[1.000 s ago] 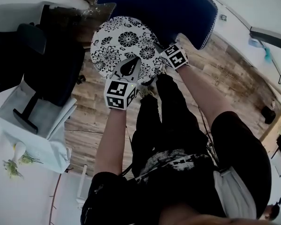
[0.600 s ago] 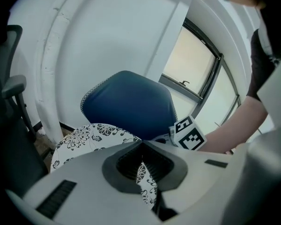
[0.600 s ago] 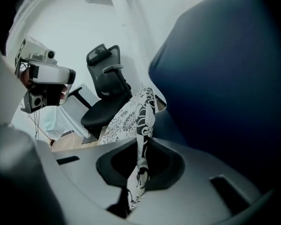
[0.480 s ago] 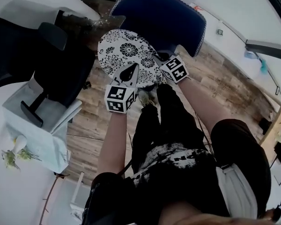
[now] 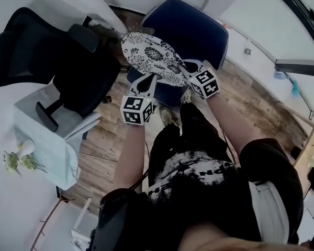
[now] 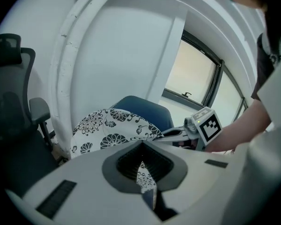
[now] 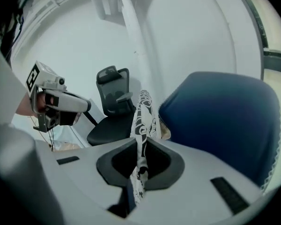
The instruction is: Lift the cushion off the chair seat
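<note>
Wood floor under blue chair; left tongs and right tongs each clenched on floral cushion, held above the seat.

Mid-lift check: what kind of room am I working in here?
Likely an office or study: a black swivel office chair stands beside a blue upholstered chair on wood-plank flooring, with plain white walls around.

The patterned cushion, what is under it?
The blue chair, its seat mostly covered by the cushion. The left gripper and right gripper hold the cushion's near edge.
</note>
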A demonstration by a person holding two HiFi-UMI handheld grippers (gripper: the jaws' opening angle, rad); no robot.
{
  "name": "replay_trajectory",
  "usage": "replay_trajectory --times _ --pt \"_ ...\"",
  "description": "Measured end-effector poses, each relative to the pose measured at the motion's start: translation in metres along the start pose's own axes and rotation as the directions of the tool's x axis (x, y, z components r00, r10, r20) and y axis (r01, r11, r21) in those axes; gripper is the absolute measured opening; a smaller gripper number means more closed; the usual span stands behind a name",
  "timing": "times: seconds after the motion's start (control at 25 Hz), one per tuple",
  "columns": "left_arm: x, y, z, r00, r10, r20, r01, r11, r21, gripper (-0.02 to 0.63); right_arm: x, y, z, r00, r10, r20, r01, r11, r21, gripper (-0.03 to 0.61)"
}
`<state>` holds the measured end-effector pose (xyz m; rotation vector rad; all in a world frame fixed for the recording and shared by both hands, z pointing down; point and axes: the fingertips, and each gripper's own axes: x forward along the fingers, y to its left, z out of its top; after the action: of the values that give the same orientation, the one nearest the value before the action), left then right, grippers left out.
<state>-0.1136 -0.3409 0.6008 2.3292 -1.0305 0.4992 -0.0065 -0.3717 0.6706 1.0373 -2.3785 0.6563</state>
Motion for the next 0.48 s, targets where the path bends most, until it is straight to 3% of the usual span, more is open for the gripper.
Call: replay_trajectory --times 0.48 --pt "-0.059 -0.008 0.059 0.991 0.022 0.134 -0.030 0.998 0.054 0.012 -0.076 0.029 0.115 0.976 -0.063 0.210 0.087 0.990 -0.107 0.031"
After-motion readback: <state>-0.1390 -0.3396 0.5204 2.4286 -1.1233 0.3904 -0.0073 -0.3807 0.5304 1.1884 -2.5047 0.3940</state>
